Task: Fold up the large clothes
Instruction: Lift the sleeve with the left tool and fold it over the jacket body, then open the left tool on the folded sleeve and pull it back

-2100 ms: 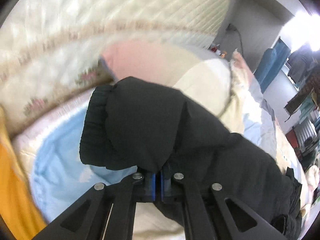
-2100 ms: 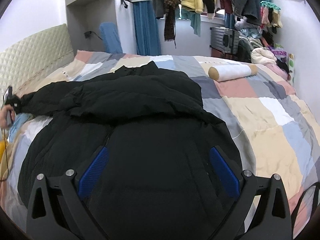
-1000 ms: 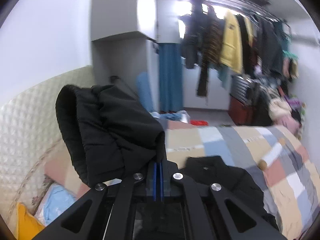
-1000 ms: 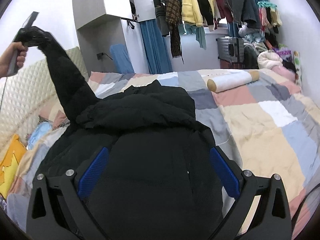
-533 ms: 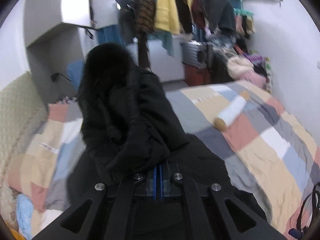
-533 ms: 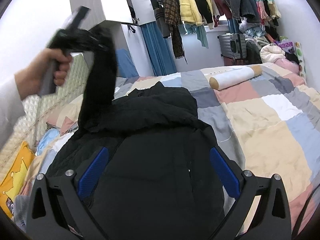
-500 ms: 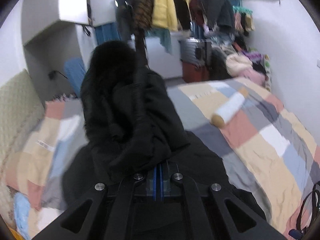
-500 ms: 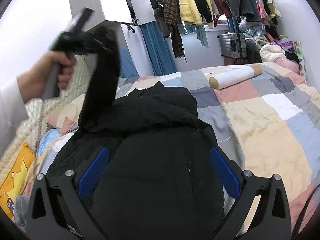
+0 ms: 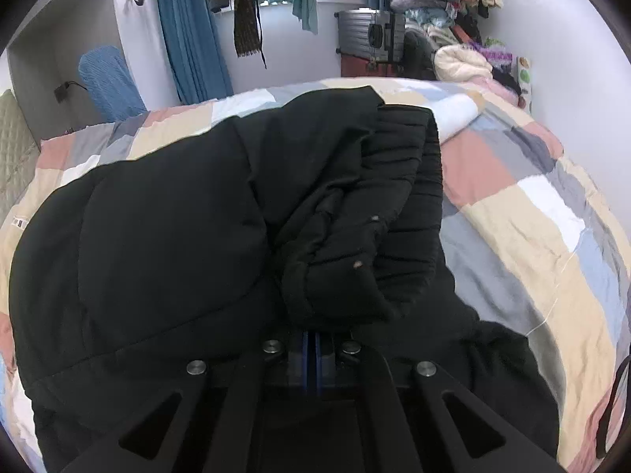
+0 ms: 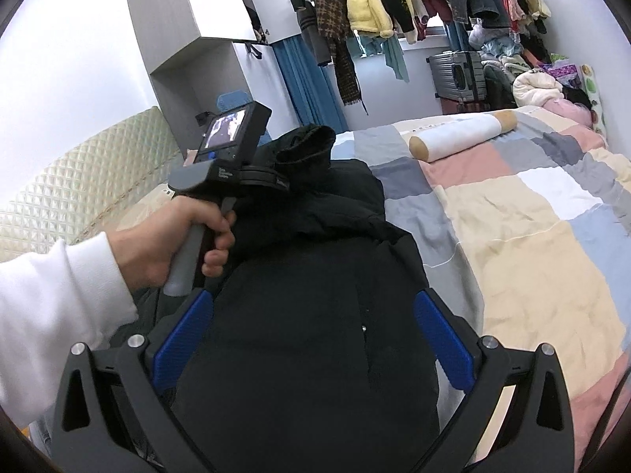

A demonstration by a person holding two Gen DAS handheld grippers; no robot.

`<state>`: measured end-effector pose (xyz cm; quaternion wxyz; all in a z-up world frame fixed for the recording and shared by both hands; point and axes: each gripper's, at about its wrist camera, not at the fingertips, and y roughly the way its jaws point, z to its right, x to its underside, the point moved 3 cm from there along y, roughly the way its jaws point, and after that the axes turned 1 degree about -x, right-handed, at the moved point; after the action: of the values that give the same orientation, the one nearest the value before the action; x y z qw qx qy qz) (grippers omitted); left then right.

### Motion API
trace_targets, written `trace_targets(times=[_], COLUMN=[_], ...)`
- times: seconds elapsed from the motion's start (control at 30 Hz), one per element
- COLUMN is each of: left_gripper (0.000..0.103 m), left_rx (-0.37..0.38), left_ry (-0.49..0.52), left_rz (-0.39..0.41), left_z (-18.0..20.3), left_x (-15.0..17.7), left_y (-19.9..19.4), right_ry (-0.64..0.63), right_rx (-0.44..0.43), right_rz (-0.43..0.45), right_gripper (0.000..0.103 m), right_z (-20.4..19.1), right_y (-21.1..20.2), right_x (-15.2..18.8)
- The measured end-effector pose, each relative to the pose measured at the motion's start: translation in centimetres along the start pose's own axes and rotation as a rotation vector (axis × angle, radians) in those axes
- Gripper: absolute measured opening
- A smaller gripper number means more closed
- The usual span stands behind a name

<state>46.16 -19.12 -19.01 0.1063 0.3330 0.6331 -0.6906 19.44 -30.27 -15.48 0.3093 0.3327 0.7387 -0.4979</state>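
A large black padded jacket [image 10: 315,315] lies on the patchwork bed. My left gripper [image 9: 311,351] is shut on the jacket's sleeve cuff [image 9: 398,213], which bunches over its blue pads and lies across the jacket body [image 9: 157,236]. In the right wrist view the left gripper [image 10: 272,181] is held by a hand above the jacket's upper part, with the cuff [image 10: 307,146] sticking up. My right gripper [image 10: 311,339] is open and empty, its blue pads [image 10: 181,343] spread wide over the jacket's lower part.
The patchwork quilt [image 10: 532,244] covers the bed to the right. A white bolster roll [image 10: 461,134] lies at the far side. A quilted headboard [image 10: 86,185] is at left. Hanging clothes [image 10: 366,4], a suitcase [image 10: 457,75] and a clothes pile [image 10: 540,86] stand behind.
My left gripper has carried the sleeve from the headboard side up, over and down onto the jacket body. The right gripper stayed open over the jacket's lower part.
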Motion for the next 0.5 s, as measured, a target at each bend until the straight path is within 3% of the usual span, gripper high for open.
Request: trace_targets(times=[0.1, 0.2, 0.27, 0.33, 0.37, 0.5], left_gripper=[0.003, 0.011, 0.032, 0.089, 0.094, 0.094], left_rx=[-0.016, -0.063, -0.053, -0.029, -0.04, -0.049], left_ry=[0.02, 0.068, 0.04, 0.015, 0.015, -0.006], left_rz=[0.033, 0.087, 0.12, 0.155, 0.186, 0.252], left_z=[-0.4, 0.4, 0.1, -0.2, -0.1, -1.3], left_x=[0.0, 0.9, 1.5, 2.1, 2.5, 4.3], left_y=[-1.8, -4.0, -6.1, -8.1, -9.2, -13.7], right_ry=[0.005, 0.01, 0.01, 0.008, 0.01, 0.031], right_rx=[0.005, 0.003, 0.002, 0.006, 0.008, 0.014], right_rz=[-0.005, -0.011, -0.009, -0.004, 0.002, 0.02], right_gripper=[0.102, 0.102, 0.102, 0.102, 0.102, 0.102], right_z=[0.1, 0.0, -0.1, -0.1, -0.1, 0.3], right_y=[0.2, 0.2, 0.1, -0.1, -0.3, -0.6], right_x=[0.0, 0.0, 0.0, 0.1, 0.1, 0.0])
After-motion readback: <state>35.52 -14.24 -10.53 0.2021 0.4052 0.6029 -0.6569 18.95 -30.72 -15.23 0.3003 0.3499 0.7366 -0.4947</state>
